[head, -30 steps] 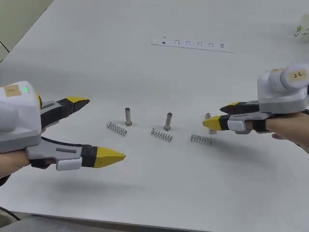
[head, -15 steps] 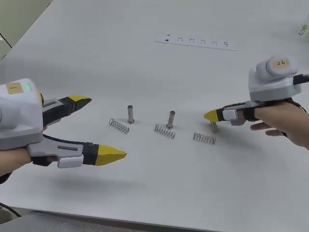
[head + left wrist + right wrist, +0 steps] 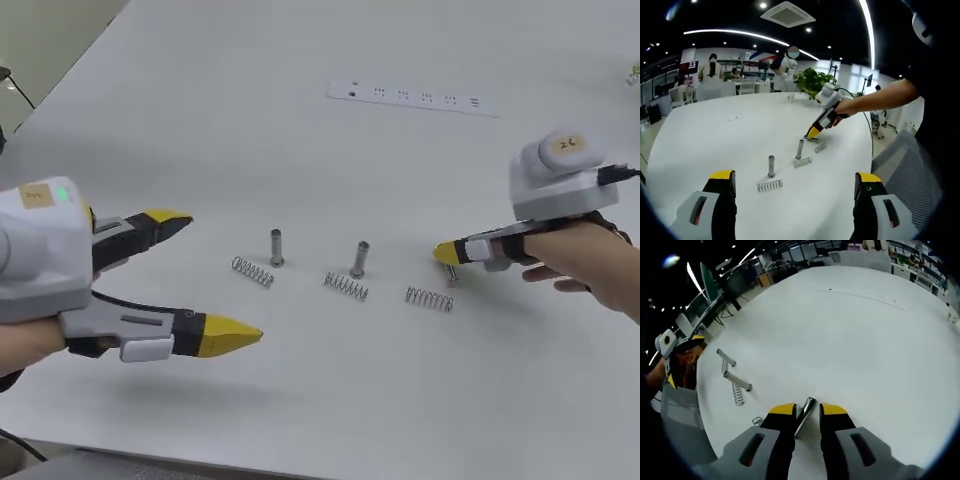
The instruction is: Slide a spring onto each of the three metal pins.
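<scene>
Three short metal pins stand in a row on the white table: left pin [image 3: 277, 247], middle pin [image 3: 360, 258], right pin [image 3: 452, 271]. A loose spring lies in front of each: left spring [image 3: 252, 271], middle spring [image 3: 346, 286], right spring [image 3: 429, 299]. My right gripper [image 3: 445, 253] reaches in from the right, its yellow tips at the right pin. In the right gripper view the jaws of the right gripper [image 3: 807, 411] are shut on that pin [image 3: 804, 417]. My left gripper [image 3: 205, 275] hovers wide open, left of the row and holding nothing. Its own view looks past the left gripper [image 3: 795, 177] at the nearest pin [image 3: 771, 166] and spring [image 3: 769, 185].
A white power strip [image 3: 412, 98] lies far back on the table [image 3: 330, 400]. The table's front edge runs just below the left gripper. People, chairs and a potted plant [image 3: 812, 80] stand beyond the table's far end.
My right gripper has narrowed from open to shut around the right pin. The left gripper has stayed wide open and hardly moved. The head camera has shifted a little.
</scene>
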